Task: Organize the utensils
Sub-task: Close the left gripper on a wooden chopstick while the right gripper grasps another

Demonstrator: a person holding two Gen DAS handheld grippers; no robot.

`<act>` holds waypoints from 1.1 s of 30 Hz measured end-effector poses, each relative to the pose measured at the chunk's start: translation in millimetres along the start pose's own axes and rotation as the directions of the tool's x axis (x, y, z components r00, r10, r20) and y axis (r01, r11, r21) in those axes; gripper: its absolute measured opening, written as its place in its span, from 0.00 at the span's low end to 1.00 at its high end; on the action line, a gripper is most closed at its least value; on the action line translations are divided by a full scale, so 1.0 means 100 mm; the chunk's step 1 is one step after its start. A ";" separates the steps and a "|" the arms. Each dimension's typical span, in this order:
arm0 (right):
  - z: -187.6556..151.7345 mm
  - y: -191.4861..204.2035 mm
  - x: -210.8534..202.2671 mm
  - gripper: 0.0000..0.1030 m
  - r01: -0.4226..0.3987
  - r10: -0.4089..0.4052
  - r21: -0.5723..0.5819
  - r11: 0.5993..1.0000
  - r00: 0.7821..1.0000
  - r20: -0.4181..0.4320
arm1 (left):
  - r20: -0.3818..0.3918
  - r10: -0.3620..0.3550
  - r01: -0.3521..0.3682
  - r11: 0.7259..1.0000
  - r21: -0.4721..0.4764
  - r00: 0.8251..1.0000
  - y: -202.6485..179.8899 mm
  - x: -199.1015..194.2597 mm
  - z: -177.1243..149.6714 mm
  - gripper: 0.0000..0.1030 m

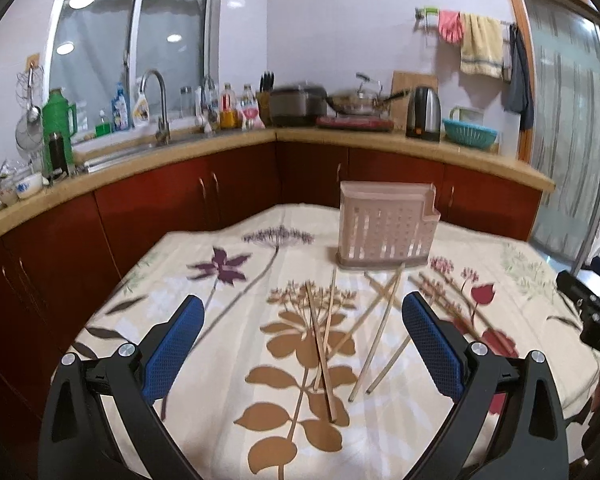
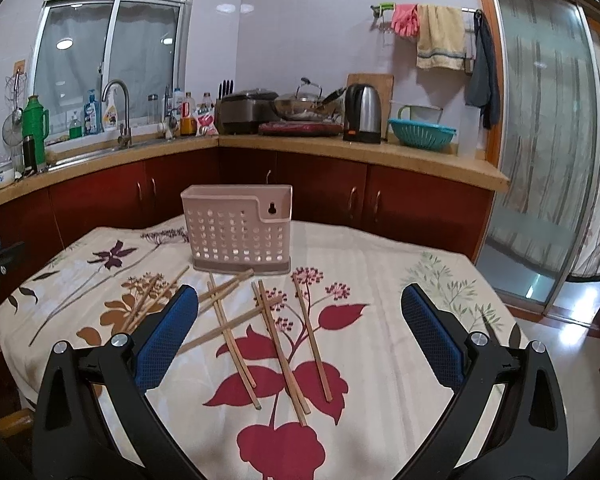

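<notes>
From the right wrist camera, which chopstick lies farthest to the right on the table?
The single chopstick across the red leaf: it lies alone, touching no other, while the rest cross or lie in pairs.

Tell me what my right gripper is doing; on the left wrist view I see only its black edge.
Observer: The right gripper is open, with nothing between its fingers, above loose chopsticks.
Operator: How does the holder look? Mine is blurred.
Observer: The pink holder stands upright, and there is a keyhole slot in its raised part.
Operator: Anything in it?
Observer: Nothing sticks out above its rim; the inside is hidden.
</notes>
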State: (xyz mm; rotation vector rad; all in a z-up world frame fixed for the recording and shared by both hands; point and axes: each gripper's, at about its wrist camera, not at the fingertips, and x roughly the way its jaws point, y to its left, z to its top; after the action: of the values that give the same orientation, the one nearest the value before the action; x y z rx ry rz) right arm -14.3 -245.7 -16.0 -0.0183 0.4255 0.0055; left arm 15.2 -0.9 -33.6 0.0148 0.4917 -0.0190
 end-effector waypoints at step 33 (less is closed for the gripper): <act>-0.59 -0.02 0.81 0.96 -0.059 0.065 0.035 0.998 0.973 -0.220 | -0.411 -0.050 0.068 0.997 0.028 0.910 -0.05 1.01 -0.86 0.37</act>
State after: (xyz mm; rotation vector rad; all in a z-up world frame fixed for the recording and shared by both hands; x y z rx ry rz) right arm 35.6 -248.7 -103.0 0.0220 0.6487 0.0592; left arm 63.4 -6.2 -157.0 0.0461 0.9147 -0.0872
